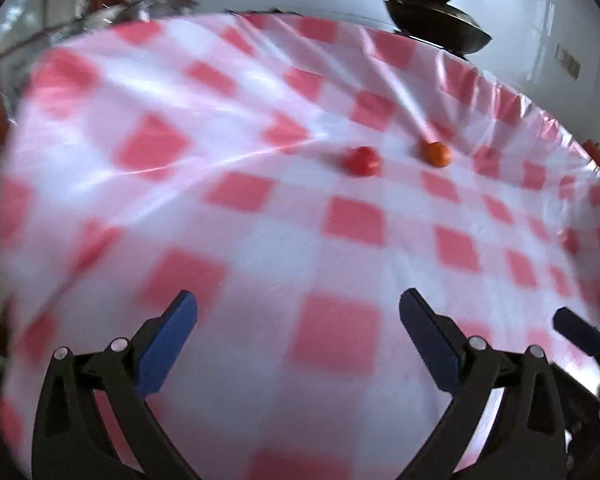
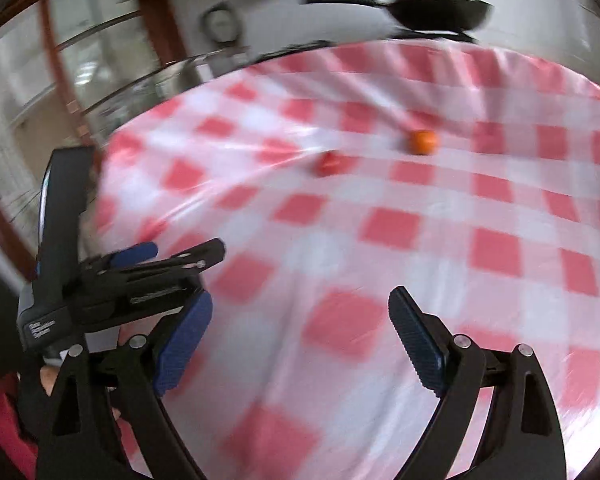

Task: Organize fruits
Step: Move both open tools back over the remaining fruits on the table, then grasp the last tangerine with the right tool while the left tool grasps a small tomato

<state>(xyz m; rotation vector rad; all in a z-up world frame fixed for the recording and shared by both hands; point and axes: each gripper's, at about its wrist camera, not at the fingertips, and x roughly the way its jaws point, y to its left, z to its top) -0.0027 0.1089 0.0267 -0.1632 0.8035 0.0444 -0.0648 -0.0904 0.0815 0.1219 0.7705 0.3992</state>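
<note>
- Looking along the left gripper (image 1: 298, 336) in the left wrist view, its blue pads stood spread wide with nothing between them, only the red-and-white checked tablecloth (image 1: 260, 240) below.
- The red fruit (image 1: 361, 161) lay at about one o'clock from those pads, well apart from them; the orange fruit (image 1: 436, 154) sat near it at its three o'clock, not touching.
- A dark pan (image 1: 440, 20) with a lid stood beyond the far table edge at one o'clock, clear of the work.
- In the right wrist view, the right gripper (image 2: 300, 336) was likewise spread and empty.
- From there the red fruit (image 2: 329, 163) lay at twelve o'clock and the orange fruit (image 2: 423, 142) at one o'clock, both well apart from the pads.
- The left gripper (image 2: 180, 254) showed at nine o'clock, just beside the right one.
- Both views were blurred, so a good reach would probably call for steadying first, then taking one fruit per gripper, centred between the pads, since round fruit could roll on the creased cloth.
</note>
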